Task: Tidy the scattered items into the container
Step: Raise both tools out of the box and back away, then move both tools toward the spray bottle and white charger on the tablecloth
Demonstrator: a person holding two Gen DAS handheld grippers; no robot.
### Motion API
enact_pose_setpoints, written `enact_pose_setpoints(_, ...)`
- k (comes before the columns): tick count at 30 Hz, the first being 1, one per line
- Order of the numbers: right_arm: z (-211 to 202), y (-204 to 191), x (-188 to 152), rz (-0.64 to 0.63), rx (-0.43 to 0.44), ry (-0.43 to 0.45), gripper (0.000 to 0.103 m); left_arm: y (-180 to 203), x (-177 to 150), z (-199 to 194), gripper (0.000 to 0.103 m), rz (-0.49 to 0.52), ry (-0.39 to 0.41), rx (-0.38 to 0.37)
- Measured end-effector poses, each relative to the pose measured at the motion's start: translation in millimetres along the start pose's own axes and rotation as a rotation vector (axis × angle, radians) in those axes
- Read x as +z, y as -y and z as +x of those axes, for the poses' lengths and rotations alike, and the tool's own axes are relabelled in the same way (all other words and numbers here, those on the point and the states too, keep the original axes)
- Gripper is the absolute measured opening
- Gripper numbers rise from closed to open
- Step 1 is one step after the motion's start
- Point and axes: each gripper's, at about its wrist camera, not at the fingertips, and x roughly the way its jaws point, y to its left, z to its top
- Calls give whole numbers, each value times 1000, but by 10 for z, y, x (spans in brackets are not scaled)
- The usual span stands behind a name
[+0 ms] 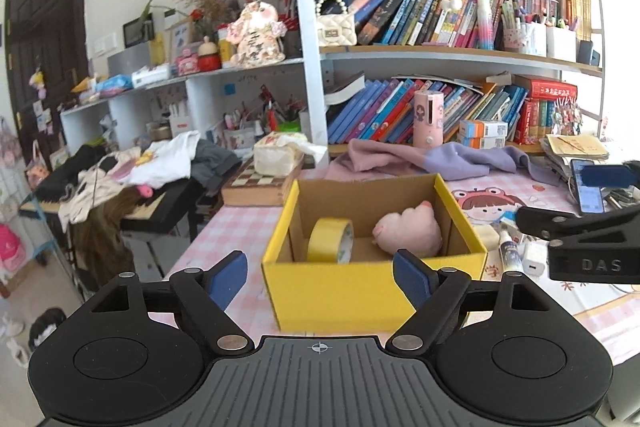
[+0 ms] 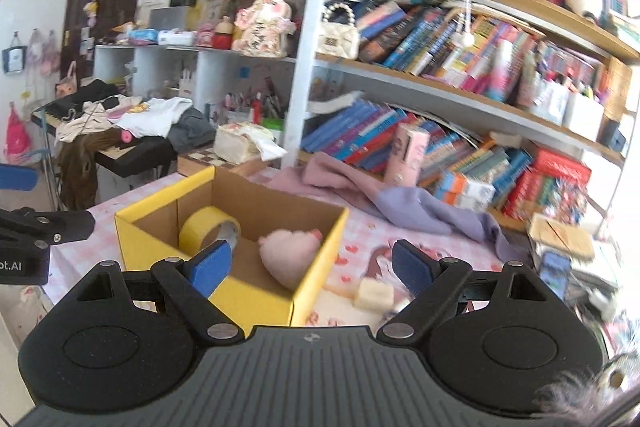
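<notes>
Sitting on the pink checked counter (image 1: 224, 227) is the yellow cardboard box (image 1: 340, 291), and both grippers are hovering just in front of it with nothing in them. The left gripper (image 1: 320, 279) is pointing pretty much straight at the box's front wall, jaws spread wide and released, the blue pads (image 1: 226, 279) not touching anything. The right gripper (image 2: 310, 267) is coming at the box from its right corner, jaws also wide apart and empty. Inside the box a roll of yellow tape (image 1: 331, 241) is standing on edge against the left wall, and a pink plush toy (image 1: 408, 233) is lying toward the right side. Still lying out on the counter, just to the right of the box, are a small pale block (image 2: 374, 294), a little white bottle (image 1: 510, 251) and a white charger plug (image 1: 534, 259). A phone (image 1: 587, 187) is lying further right near a heap of papers. Behind the box a pink and purple cloth (image 1: 432, 159) is bunching up against the bookshelf (image 1: 440, 55), which is crammed with books and stuffed animals.
</notes>
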Motion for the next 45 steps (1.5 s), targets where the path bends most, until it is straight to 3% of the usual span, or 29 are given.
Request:
enact_pose_setpoints(12, -301, -60, -464, 95, -79, -73, 87, 39, -334, -168, 86, -34, -38, 13)
enact_pose_setpoints(28, -339, -144, -783, 83, -14, -234, 87, 254, -663, -154, 92, 12, -172, -21)
enact_pose_setpoints(45, -415, -96, -910, 82, 7, -286, 93, 459, -755, -154, 93, 47, -250, -67)
